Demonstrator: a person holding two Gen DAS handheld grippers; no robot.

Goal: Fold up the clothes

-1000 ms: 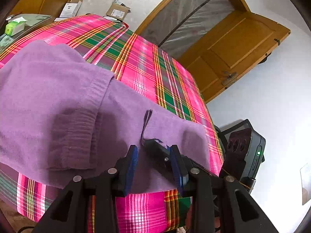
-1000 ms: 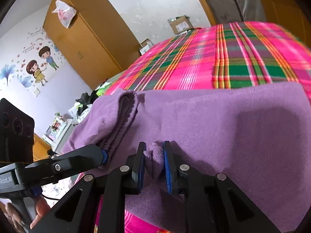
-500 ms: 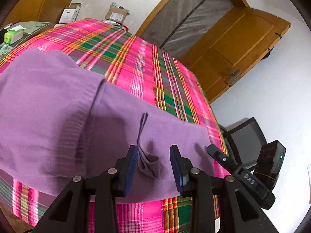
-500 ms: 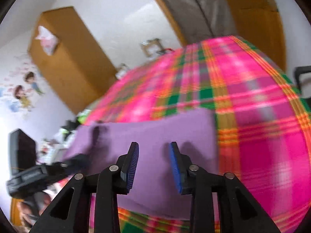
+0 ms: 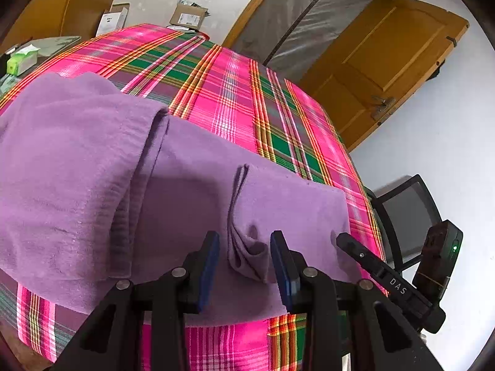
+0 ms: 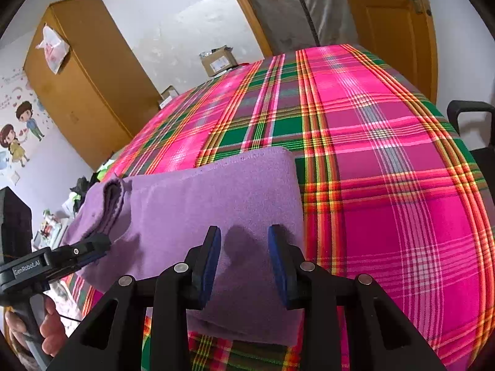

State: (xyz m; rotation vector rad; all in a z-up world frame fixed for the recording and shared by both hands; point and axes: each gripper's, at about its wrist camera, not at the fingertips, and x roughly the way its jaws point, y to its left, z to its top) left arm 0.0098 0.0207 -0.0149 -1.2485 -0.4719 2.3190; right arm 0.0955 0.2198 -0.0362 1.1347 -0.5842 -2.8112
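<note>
The purple garment (image 5: 191, 185) lies on the plaid tabletop (image 6: 371, 160), long axis running left to right. Left gripper (image 5: 244, 262) is spread, straddling a raised pleat. Right gripper (image 6: 244, 259) is spread over the garment's right end.

Purple garment (image 5: 77, 167) lies folded, apparently knitted, on plaid cloth (image 5: 235, 102).

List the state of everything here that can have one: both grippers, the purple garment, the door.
Left gripper: jaws open, a pinched-up ridge of cloth between them, not clamped.
Right gripper: jaws open, over the garment's right end.
Purple garment: lying partly folded on the plaid cloth, one layer lapped over another.
Door: swung open.
</note>
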